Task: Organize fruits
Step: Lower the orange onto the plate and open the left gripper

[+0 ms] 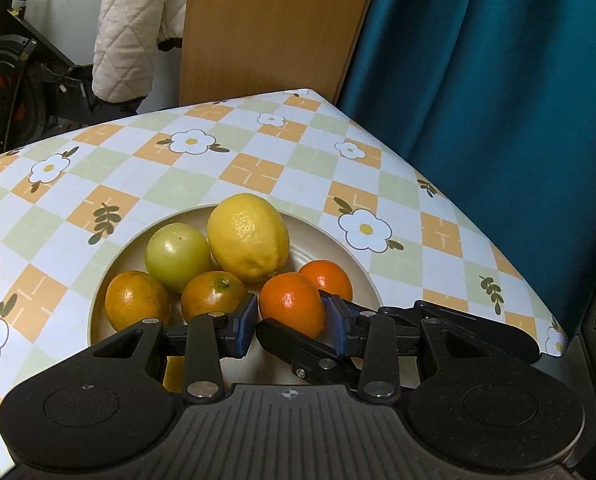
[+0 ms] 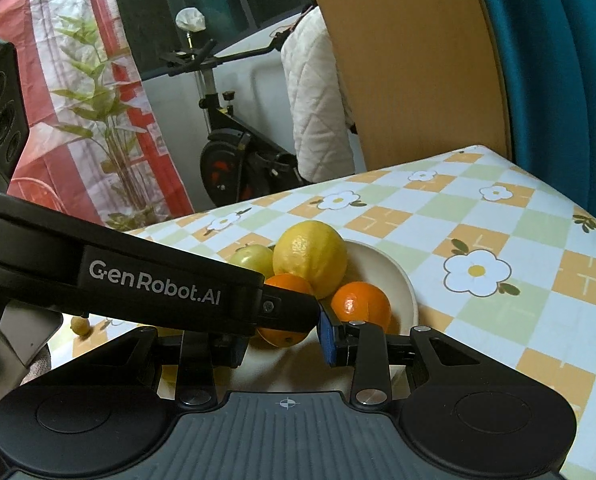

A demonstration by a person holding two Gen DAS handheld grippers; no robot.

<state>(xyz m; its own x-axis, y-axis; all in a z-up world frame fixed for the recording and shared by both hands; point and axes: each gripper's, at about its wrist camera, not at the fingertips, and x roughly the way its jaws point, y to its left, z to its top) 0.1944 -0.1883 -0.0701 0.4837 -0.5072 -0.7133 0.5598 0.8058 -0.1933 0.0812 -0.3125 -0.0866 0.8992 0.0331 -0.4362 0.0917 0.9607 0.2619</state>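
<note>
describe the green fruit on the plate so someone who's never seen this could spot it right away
Find the round cream plate on the flower-checked tablecloth. In the left wrist view, the green fruit sits at the far left of the pile, touching the big yellow lemon. It is the only pale green, smooth-skinned piece; everything else there is yellow or orange.

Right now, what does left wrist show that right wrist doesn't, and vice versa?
Left wrist only: two duller oranges at the plate's near left, fully in view.

Right wrist only: the left gripper's black body crossing the frame, a red-and-white curtain, and a small yellow fruit on the table.

Both: plate, lemon, green fruit, two bright oranges, exercise bike.
</note>
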